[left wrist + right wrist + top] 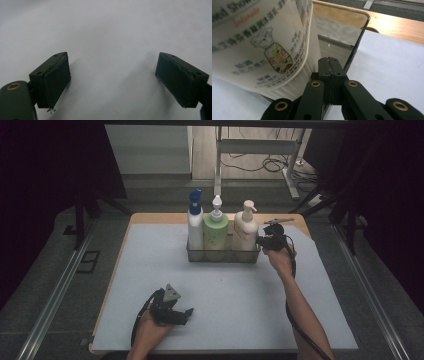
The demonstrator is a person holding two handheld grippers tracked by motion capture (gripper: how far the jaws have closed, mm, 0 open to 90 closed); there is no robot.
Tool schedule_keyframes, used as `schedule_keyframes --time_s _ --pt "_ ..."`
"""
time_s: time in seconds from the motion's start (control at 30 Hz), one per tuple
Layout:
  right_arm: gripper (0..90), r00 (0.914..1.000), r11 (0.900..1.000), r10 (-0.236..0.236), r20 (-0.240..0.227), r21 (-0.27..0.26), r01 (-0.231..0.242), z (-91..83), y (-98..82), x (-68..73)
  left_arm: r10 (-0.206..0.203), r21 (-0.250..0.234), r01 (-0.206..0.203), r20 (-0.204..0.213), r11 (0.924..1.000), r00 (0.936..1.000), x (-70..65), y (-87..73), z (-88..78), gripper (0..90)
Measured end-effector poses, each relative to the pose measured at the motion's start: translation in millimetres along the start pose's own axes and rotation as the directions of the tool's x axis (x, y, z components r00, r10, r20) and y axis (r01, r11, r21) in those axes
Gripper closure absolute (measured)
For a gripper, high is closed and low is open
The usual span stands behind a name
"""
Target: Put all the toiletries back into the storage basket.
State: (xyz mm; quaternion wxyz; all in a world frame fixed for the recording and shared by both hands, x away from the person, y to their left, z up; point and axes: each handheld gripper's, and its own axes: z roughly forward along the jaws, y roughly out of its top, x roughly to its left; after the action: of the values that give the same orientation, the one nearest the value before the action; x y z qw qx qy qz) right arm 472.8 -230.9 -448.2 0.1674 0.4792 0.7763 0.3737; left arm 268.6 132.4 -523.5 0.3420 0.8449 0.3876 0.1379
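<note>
Three bottles [216, 227] crowd the caddy [223, 255] on a pale mat [240, 300]; right gripper [261, 243] clenched on its wall, left gripper [187, 312] released.

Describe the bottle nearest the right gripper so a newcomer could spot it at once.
On the pale mat, find the clear rack holding three bottles. It is the cream pump bottle at the rack's right end, beside the shut right gripper; its neighbours are green and blue-capped white.

I saw three bottles standing side by side in a basket [222, 256] at the back of the desk [150, 217]; my right gripper [261, 243] sat at its right end, my left gripper [187, 312] near the front.
</note>
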Motion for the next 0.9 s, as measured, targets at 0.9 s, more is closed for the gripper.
schedule_keyframes --time_s 0.9 --pt "86.7 0.9988 0.999 -0.032 -0.036 0.018 0.033 18.6 1.9 19.8 0.001 0.001 -0.001 -0.001 1.0 1.0 0.1 0.0 -0.1 12.2"
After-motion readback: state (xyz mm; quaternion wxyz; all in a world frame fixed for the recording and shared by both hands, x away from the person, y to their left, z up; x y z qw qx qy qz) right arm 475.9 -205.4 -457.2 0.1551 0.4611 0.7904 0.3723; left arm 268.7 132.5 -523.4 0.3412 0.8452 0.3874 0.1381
